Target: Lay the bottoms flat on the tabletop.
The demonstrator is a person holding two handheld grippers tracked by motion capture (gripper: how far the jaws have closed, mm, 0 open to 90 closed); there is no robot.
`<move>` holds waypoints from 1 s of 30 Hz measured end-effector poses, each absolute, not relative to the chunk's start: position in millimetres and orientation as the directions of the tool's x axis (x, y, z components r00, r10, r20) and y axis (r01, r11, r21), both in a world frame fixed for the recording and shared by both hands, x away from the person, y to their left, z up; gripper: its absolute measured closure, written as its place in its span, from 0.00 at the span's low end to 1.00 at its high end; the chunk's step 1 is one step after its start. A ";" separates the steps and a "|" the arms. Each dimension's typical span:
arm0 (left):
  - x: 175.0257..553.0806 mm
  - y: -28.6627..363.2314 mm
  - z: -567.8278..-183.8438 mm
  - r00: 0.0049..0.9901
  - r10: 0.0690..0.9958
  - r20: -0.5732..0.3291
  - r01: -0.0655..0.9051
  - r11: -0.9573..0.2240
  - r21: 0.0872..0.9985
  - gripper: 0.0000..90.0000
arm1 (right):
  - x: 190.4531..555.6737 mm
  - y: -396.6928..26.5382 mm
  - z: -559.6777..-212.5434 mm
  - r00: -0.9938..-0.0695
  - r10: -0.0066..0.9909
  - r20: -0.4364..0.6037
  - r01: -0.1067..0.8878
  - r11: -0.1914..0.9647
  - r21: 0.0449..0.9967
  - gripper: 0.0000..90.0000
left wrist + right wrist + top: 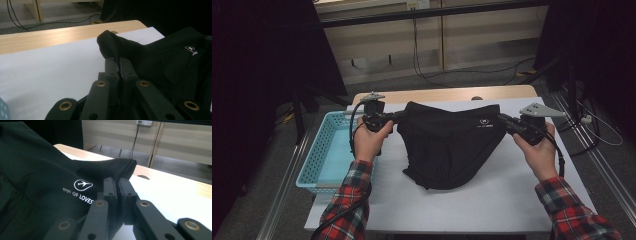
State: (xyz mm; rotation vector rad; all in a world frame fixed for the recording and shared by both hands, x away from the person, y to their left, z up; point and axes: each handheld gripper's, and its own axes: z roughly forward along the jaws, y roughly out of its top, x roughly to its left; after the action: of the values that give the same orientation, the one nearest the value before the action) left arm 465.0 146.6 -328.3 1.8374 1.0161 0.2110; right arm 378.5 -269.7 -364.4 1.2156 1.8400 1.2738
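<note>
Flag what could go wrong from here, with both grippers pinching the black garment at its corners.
The left gripper and right gripper each clamp only a thin edge of the black garment; a tug could slip a corner free. Its lower part sags bunched on the white sheet, so folds may set crooked. The blue basket sits close by the left hand and could be knocked.

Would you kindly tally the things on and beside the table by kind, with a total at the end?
Black garment, pinched at both upper corners: 1
Hand-held gripper, left hand-held gripper and right hand-held gripper, both shut on the garment: 2
Light blue basket at the table's left edge: 1
White sheet covering the tabletop: 1
Total: 5
</note>
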 end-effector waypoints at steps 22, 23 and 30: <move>545.2 125.4 -322.2 0.519 0.826 -0.220 0.543 -0.120 0.831 0.38 | 497.2 -254.4 -329.4 -0.212 0.977 0.004 0.323 0.066 0.944 0.52; 543.0 124.7 -325.8 0.529 0.820 -0.217 0.545 -0.133 0.828 0.40 | 494.3 -251.9 -332.9 -0.228 0.974 -0.008 0.352 0.090 0.932 0.50; 509.5 112.4 -364.9 0.573 0.790 -0.220 0.576 -0.197 0.794 0.17 | 446.4 -249.1 -371.7 -0.342 0.939 0.026 0.439 0.135 0.888 0.32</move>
State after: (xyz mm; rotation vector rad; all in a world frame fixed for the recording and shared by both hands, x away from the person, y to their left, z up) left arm 509.5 112.4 -364.9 1.8899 1.1046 0.2947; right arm 446.4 -249.1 -371.7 1.3217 1.8563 1.1549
